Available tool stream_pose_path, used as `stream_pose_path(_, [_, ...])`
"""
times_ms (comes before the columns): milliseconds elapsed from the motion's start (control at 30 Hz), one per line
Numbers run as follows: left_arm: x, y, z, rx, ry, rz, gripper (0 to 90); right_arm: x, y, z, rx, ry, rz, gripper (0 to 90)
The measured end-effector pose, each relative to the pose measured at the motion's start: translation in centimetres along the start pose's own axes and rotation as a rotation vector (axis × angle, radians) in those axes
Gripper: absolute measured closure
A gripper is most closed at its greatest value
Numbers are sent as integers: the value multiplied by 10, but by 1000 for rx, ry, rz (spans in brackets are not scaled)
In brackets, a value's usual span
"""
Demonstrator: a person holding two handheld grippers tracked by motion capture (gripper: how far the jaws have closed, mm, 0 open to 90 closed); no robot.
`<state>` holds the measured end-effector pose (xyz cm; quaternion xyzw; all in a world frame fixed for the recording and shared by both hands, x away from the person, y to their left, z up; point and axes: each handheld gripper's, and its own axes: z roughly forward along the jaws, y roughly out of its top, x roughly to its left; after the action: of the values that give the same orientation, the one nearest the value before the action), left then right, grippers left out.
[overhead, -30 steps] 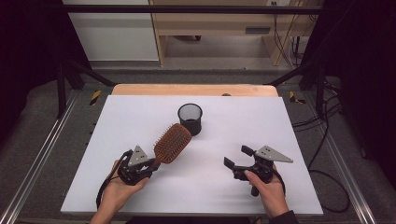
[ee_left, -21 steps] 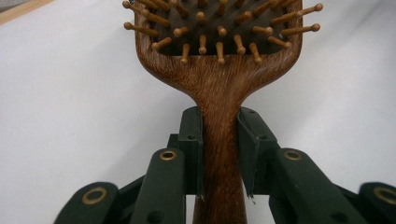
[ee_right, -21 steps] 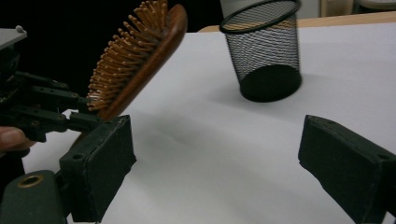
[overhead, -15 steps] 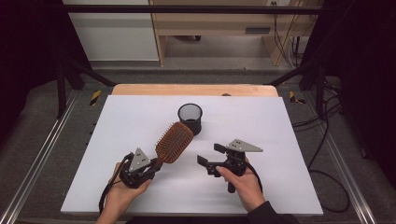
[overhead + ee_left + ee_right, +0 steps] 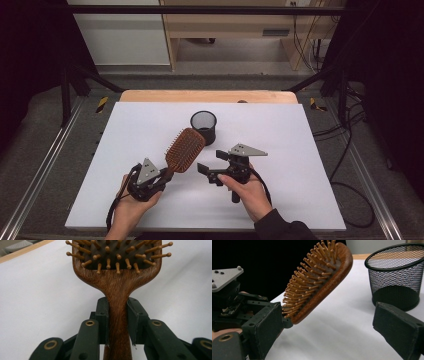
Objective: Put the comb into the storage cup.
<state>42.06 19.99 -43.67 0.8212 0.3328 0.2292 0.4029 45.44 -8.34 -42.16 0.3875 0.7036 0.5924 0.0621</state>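
A brown wooden paddle hairbrush is raised at a slant over the white table, its head toward the black mesh cup. My left gripper is shut on the handle; in the left gripper view both jaws press the handle just below the bristles. My right gripper stands open just right of the brush head, pointing left. In the right gripper view the bristled head rises between its spread jaws, with the mesh cup behind at the right.
The white table top has bare room to the right and left of both hands. A wooden strip runs along its far edge. Metal rails flank the table, and cables lie on the floor at the right.
My right gripper has moved left across the table, from the right side to beside the brush head. The left gripper and the brush have stayed about where they were.
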Motion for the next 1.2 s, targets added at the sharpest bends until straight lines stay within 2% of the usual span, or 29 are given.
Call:
stream_pose_path(300, [-3,1,-1,-22,6,4,730,7,3,12,6,18,1,90])
stream_pose_path(500, [-5,2,-2,-35,11,9,731,12,4,18,16,25,-18,87])
stream_pose_path(933, [-12,5,-1,-54,2,20,730,11,5,25,1,52,20,91])
stream_pose_path(1200, [-14,5,-2,-66,-1,23,730,13,11,27,-11,59,17,96])
